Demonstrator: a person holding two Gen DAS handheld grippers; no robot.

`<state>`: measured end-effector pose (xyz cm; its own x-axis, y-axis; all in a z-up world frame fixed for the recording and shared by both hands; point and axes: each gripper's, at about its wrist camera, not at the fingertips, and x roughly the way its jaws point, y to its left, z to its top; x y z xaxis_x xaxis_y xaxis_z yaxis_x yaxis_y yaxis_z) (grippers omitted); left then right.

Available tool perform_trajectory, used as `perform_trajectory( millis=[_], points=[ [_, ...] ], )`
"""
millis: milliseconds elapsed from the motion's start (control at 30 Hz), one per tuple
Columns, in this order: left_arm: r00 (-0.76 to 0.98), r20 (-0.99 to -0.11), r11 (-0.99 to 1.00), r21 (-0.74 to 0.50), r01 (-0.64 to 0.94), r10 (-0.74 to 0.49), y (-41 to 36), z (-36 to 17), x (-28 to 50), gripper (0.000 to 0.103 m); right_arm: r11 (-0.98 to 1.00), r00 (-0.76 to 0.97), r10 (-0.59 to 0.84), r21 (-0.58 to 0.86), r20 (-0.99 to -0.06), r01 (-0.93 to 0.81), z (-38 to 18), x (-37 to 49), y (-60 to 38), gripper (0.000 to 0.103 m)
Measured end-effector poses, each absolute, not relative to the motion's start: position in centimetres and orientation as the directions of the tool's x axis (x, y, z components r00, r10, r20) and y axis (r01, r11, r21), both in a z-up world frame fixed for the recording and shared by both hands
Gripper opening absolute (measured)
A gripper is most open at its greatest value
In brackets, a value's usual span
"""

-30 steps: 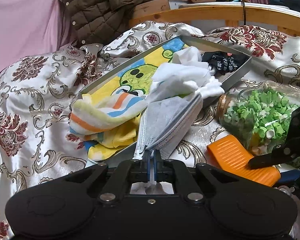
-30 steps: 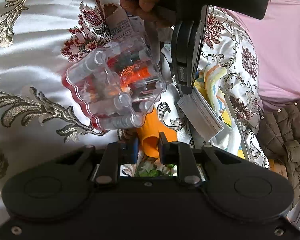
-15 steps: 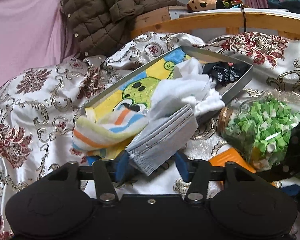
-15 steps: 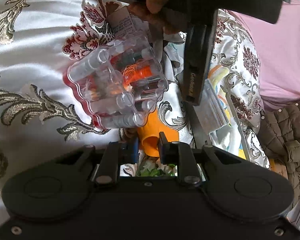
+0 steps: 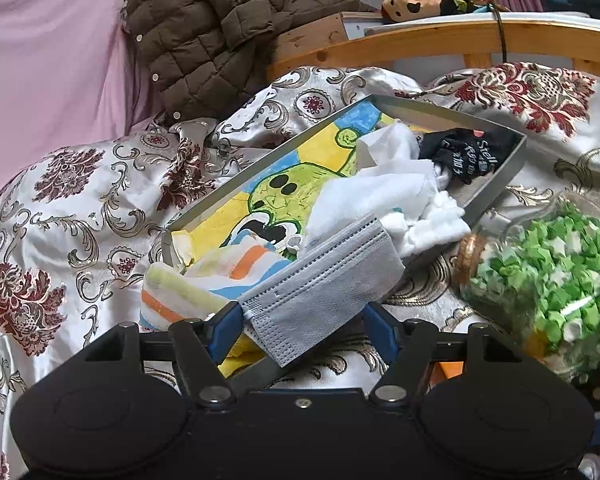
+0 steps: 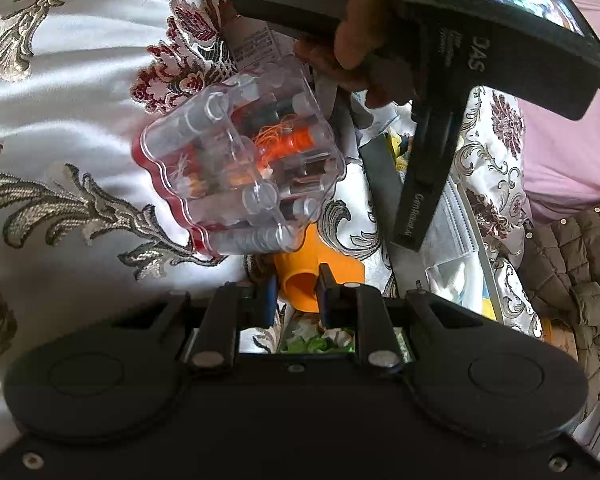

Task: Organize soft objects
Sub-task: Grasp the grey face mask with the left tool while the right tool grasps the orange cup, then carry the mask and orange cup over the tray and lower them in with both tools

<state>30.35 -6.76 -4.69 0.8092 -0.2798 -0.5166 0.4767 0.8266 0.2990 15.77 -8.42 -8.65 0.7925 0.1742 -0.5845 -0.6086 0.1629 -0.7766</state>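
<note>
One grey mask [image 5: 324, 280] — tray [image 5: 496, 188] edge

The jar of green paper stars [image 5: 556, 276] is blurred and cut off by the right edge of the left wrist view. White cloths [image 5: 384, 192] and a grey face mask [image 5: 324, 284] hide much of the tray [image 5: 496, 184] floor. In the right wrist view, the thread box [image 6: 240, 176] covers part of the orange object [image 6: 312, 276], and its small label print is unreadable.
</note>
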Motion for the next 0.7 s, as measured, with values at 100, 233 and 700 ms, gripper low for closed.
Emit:
perform_trajectory(
  millis=[100, 233, 700],
  points=[
    [0.81, -0.515, 0.832, 0.289, 0.473, -0.281, -6.6, -4.8, 30.6, 0.054, 0.16, 0.789, 0.174, -0.774, -0.589, -0.613, -8.8, 15.8, -8.4, 0.013],
    [0.804, -0.52, 0.837, 0.269, 0.476, -0.29, -6.4, -4.9, 30.8, 0.04, 0.16, 0.785, 0.178, -0.77, -0.594, -0.618, -8.7, 15.9, -8.5, 0.013],
    [0.801, -0.511, 0.834, 0.258, 0.488, -0.311, -6.9, -3.7, 29.1, 0.022, 0.166, 0.793, 0.186, -0.777, -0.58, -0.607, -7.9, 16.1, -9.0, 0.006]
  ],
)
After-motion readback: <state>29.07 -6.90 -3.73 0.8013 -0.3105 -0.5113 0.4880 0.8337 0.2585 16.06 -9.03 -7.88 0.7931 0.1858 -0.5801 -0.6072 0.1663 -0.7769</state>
